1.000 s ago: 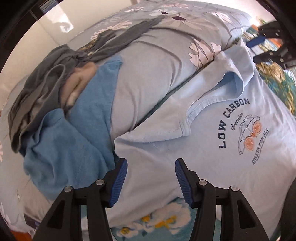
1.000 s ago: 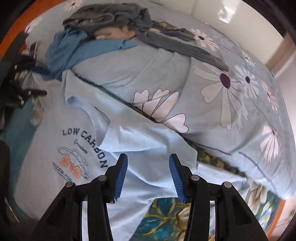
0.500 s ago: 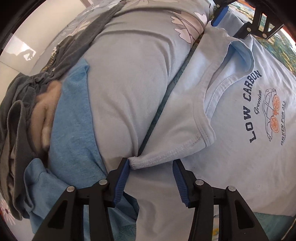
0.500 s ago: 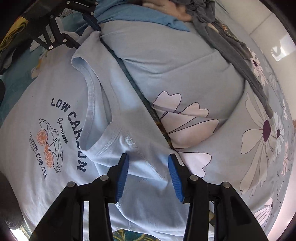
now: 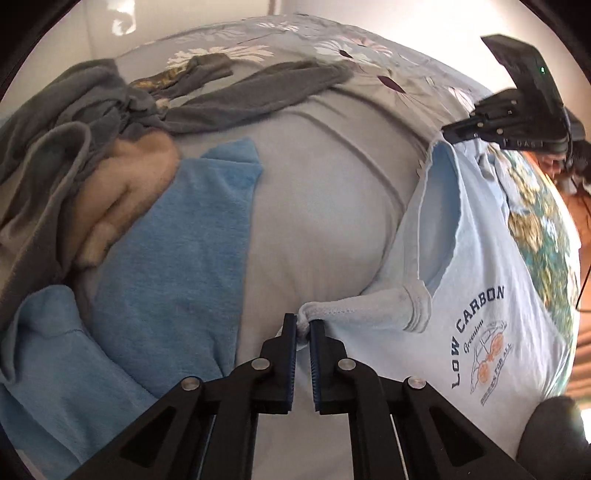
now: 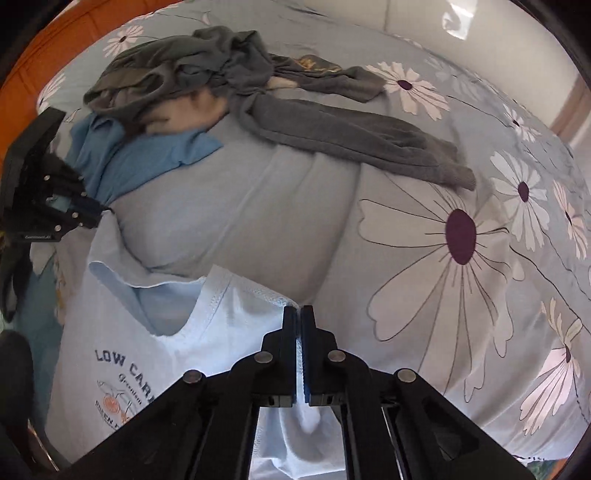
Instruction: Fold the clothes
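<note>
Floral duvet (image 6: 461, 258) beneath clamped T-shirt (image 5: 480, 280)

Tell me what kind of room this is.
Most likely a bedroom. The clothes lie on a bed under a pale blue duvet printed with big white daisies, with a plain light wall behind it. A heap of unfolded grey, tan and blue clothes sits further back.

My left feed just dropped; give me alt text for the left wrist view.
The left gripper is shut on a shoulder corner of the light blue "LOW CARBON" T-shirt, with the right gripper at the other shoulder. A blue garment and grey clothes lie on the floral duvet.
</note>
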`<state>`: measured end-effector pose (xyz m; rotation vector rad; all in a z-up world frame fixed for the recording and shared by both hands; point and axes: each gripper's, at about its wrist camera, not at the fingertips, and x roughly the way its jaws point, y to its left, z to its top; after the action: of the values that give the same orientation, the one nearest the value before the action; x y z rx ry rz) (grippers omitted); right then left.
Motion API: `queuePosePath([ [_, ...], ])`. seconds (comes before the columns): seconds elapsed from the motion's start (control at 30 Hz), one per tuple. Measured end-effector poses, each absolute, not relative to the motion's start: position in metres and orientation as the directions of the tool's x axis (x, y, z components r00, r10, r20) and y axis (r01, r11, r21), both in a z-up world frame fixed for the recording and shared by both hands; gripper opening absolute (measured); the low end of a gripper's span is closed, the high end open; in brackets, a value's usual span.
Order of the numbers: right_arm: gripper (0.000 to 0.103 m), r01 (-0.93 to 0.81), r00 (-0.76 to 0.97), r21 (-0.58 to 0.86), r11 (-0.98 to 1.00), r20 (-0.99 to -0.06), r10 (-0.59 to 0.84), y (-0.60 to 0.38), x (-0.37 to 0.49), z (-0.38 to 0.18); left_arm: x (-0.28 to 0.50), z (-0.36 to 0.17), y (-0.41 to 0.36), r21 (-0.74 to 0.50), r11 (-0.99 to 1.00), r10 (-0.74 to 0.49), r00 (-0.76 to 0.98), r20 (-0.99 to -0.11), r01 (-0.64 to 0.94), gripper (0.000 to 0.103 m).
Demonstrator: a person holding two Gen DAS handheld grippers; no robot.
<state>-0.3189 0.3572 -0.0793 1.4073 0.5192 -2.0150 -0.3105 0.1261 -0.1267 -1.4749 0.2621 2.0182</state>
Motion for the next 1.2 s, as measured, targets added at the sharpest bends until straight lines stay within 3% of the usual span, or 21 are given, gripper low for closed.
queuePosePath([
  [0.27, 0.002, 0.596, -0.291, -0.021, -0.803, -0.938, -0.191, 0.359, -0.332, -0.090, -0.306, -0.137, 0.099, -0.288, -0.889, 0.365, -0.173, -0.915, -0.355, 0.011],
  [0.33, 0.003, 0.552, -0.330, 0.000, -0.834, -0.918, -0.219, 0.375, -0.333, -0.077, -0.307, -0.133, 0.090, -0.250, -0.928, 0.314, -0.217, -0.924, -0.278, 0.011],
  [0.4, 0.007, 0.485, -0.391, 0.017, -0.874, -0.890, -0.234, 0.403, -0.332, -0.056, -0.307, -0.125, 0.079, -0.228, -0.952, 0.277, -0.257, -0.926, -0.205, 0.008],
  [0.53, 0.032, 0.300, -0.509, 0.027, -0.954, -0.841, -0.183, 0.489, -0.307, -0.030, -0.284, -0.096, 0.064, -0.219, -0.964, 0.258, -0.350, -0.900, -0.149, 0.011],
  [0.63, 0.045, 0.207, -0.499, 0.052, -0.977, -0.853, -0.151, 0.548, -0.271, -0.039, -0.256, -0.071, 0.056, -0.187, -0.976, 0.219, -0.441, -0.870, -0.116, 0.042],
  [0.67, 0.045, 0.205, -0.466, 0.082, -0.975, -0.868, -0.171, 0.562, -0.255, -0.047, -0.242, -0.069, 0.052, -0.211, -0.972, 0.236, -0.451, -0.861, -0.106, 0.053],
  [0.7, 0.045, 0.220, -0.430, 0.082, -0.972, -0.886, -0.172, 0.567, -0.240, -0.060, -0.228, -0.067, 0.046, -0.239, -0.966, 0.256, -0.459, -0.851, -0.096, 0.055],
  [0.9, 0.045, 0.270, -0.318, 0.025, -0.962, -0.941, -0.114, 0.565, -0.189, -0.128, -0.188, -0.088, 0.074, -0.290, -0.955, 0.294, -0.366, -0.883, -0.068, 0.055],
  [1.1, 0.045, 0.252, -0.354, -0.058, -0.966, -0.935, -0.036, 0.558, -0.192, -0.142, -0.163, -0.084, 0.085, -0.337, -0.941, 0.323, -0.345, -0.881, -0.019, 0.055],
  [1.2, 0.026, 0.192, -0.355, -0.052, -0.980, -0.935, -0.020, 0.566, -0.200, -0.141, -0.160, -0.079, 0.088, -0.324, -0.946, 0.310, -0.350, -0.884, -0.020, 0.055],
])
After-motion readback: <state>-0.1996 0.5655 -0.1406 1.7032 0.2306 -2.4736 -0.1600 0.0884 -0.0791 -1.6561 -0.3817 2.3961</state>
